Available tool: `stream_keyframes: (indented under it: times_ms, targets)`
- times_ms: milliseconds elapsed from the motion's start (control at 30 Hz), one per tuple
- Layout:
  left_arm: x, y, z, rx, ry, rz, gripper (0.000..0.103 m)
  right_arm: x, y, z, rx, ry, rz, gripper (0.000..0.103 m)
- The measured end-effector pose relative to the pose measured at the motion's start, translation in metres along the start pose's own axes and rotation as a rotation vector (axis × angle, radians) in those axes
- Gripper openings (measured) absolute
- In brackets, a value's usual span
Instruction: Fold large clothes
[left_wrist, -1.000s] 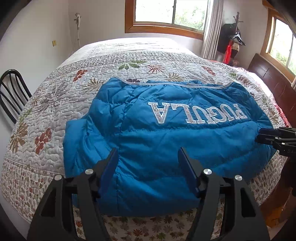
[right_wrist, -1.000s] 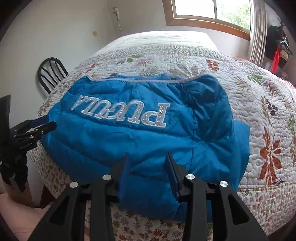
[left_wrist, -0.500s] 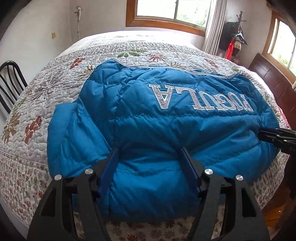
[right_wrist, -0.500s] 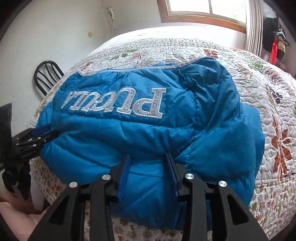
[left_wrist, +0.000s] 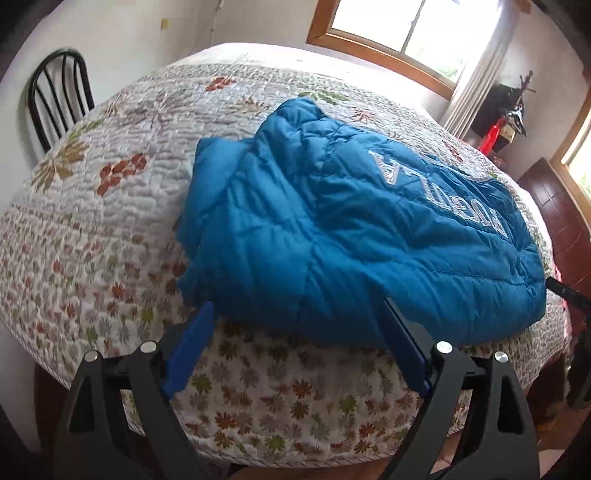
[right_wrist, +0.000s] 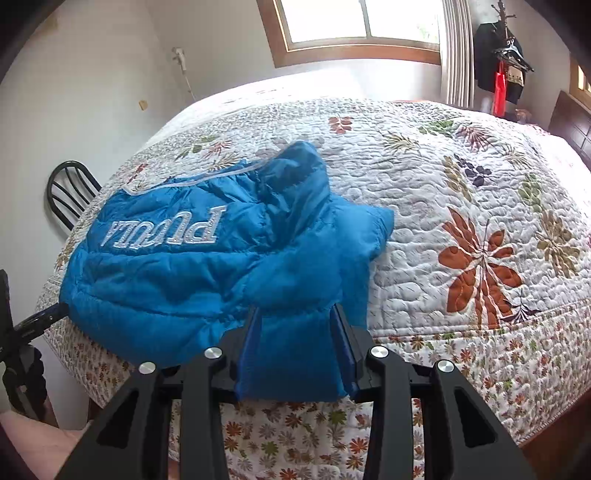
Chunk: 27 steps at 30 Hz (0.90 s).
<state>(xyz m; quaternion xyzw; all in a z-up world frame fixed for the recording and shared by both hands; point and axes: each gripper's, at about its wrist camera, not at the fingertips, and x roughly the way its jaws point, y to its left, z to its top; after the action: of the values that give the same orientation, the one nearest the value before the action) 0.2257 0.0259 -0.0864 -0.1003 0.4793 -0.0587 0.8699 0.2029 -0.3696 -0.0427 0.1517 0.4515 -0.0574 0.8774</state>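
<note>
A blue puffer jacket (left_wrist: 351, 229) with silver lettering lies bunched on the quilted bed, near its front edge; it also shows in the right wrist view (right_wrist: 207, 266). My left gripper (left_wrist: 295, 328) is wide open, its blue fingers (left_wrist: 188, 343) at the jacket's near hem with the hem's edge over their tips. My right gripper (right_wrist: 295, 332) has its jaws partly closed around a fold of the jacket's hem that hangs between the fingers (right_wrist: 251, 336). The right gripper's tip shows at the right edge of the left wrist view (left_wrist: 565, 293).
The floral quilt (right_wrist: 461, 192) covers the whole bed. A black chair (left_wrist: 55, 96) stands at the bed's left side. A dark wooden headboard (left_wrist: 554, 206) is at the right. Windows and a coat rack (right_wrist: 502, 55) are at the back.
Both grippers pulled back toward the bed's front edge. The jacket went from spread flat to bunched, its sleeve sides drawn inward. The right gripper now has the hem between its fingers.
</note>
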Motion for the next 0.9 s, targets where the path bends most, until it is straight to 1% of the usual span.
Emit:
stream_keyframes:
  times_ms: [133, 200, 233, 267, 333, 400, 433, 567, 700, 833, 900]
  targets:
    - [0.008, 0.025, -0.011, -0.151, 0.06, -0.084, 0.088, 0.003, -0.016, -0.009, 0.03, 0.025, -0.01, 0.038]
    - [0.015, 0.031, -0.017, -0.215, 0.087, -0.166, 0.089, 0.003, -0.022, -0.014, 0.042, 0.031, -0.008, 0.038]
    - [0.017, 0.032, -0.019, -0.237, 0.086, -0.191, 0.089, 0.003, -0.024, -0.017, 0.049, 0.033, -0.006, 0.038]
    - [0.018, 0.032, -0.02, -0.247, 0.078, -0.195, 0.089, 0.005, -0.026, -0.019, 0.056, 0.037, 0.0, 0.037]
    - [0.02, 0.03, -0.019, -0.257, 0.058, -0.208, 0.089, 0.009, -0.029, -0.022, 0.066, 0.057, 0.019, 0.032]
    - [0.024, 0.03, -0.018, -0.294, 0.056, -0.233, 0.091, 0.016, -0.035, -0.026, 0.085, 0.081, 0.035, 0.031]
    - [0.026, 0.03, -0.017, -0.311, 0.055, -0.238, 0.092, 0.021, -0.038, -0.029, 0.099, 0.095, 0.049, 0.031]
    - [0.026, 0.026, -0.021, -0.351, 0.054, -0.215, 0.092, 0.039, -0.044, -0.036, 0.122, 0.13, 0.092, 0.031]
    - [0.018, 0.037, -0.035, -0.425, 0.025, -0.176, 0.092, 0.042, -0.04, -0.039, 0.102, 0.125, 0.079, 0.032]
    - [0.016, 0.033, -0.041, -0.44, 0.012, -0.143, 0.092, 0.041, -0.04, -0.039, 0.095, 0.124, 0.078, 0.032]
    - [0.014, 0.033, -0.041, -0.457, 0.007, -0.156, 0.092, 0.042, -0.039, -0.038, 0.099, 0.12, 0.085, 0.032]
